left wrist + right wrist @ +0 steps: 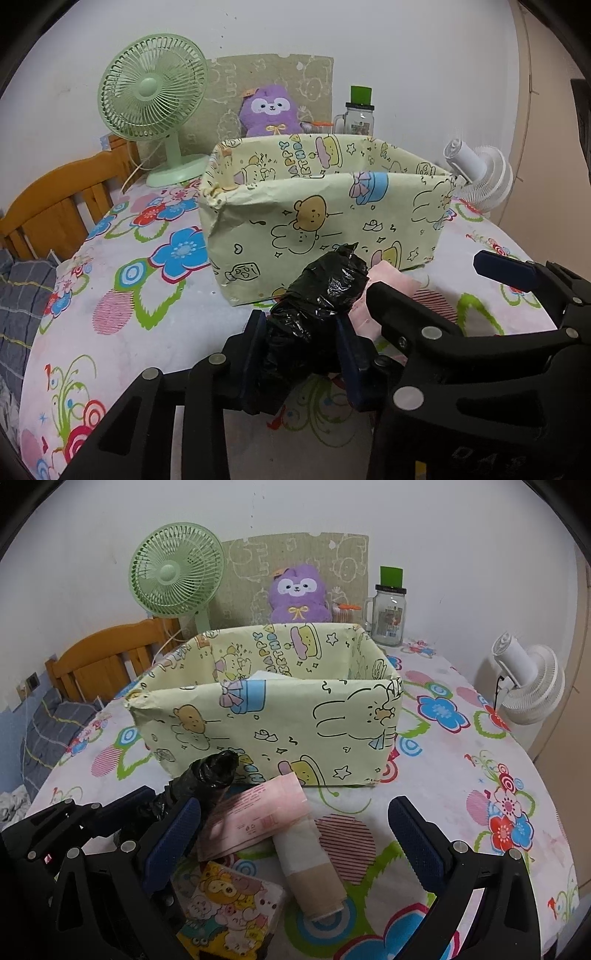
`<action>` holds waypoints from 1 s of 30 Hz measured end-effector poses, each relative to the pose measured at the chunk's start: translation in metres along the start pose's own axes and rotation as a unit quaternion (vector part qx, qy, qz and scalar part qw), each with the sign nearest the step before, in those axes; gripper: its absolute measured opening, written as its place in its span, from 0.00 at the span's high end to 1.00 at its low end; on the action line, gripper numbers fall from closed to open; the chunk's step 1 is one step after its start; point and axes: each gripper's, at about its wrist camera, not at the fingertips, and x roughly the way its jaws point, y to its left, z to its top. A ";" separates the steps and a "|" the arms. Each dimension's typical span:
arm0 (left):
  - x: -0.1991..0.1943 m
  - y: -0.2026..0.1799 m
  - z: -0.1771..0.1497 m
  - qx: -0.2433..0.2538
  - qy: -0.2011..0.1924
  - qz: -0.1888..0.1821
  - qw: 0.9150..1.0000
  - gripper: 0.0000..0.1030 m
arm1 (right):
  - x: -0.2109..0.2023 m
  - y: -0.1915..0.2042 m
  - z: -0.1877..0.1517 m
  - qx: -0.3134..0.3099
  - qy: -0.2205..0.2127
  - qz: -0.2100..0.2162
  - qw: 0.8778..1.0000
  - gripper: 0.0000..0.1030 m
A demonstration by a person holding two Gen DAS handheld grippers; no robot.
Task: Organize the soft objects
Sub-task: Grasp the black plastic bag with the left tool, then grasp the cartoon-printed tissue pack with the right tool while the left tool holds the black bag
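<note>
A pale yellow cartoon-print box (325, 225) stands open on the flowered table; it also shows in the right wrist view (273, 723), with something white inside. My left gripper (299, 354) is shut on a black plastic roll (317, 295), held in front of the box; the roll also shows in the right wrist view (207, 775). My right gripper (295, 834) is open above a pink packet (255, 812), a white and beige roll (310, 864) and a cartoon tissue pack (229, 904). The right gripper also shows in the left wrist view (436, 280).
Behind the box are a green fan (177, 572), a purple plush (299, 594) and a glass jar (389, 616). A white fan (528, 679) sits at the right table edge. A wooden chair (55, 206) stands at the left.
</note>
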 end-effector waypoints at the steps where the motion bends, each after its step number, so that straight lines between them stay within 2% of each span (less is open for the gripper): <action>1: -0.002 -0.001 0.000 -0.001 0.000 0.001 1.000 0.63 | -0.002 0.001 0.000 0.000 -0.002 0.001 1.000 0.00; 8: -0.018 -0.006 -0.005 0.001 -0.008 0.001 1.000 0.63 | -0.017 0.008 -0.005 -0.001 -0.009 0.003 1.000 0.00; 15: -0.030 -0.004 -0.016 -0.004 0.003 0.025 1.000 0.63 | -0.026 0.016 -0.015 -0.002 -0.001 -0.001 1.000 0.00; 30: -0.041 0.003 -0.039 -0.022 0.013 0.037 0.999 0.63 | -0.034 0.030 -0.039 0.012 0.012 -0.007 1.000 0.00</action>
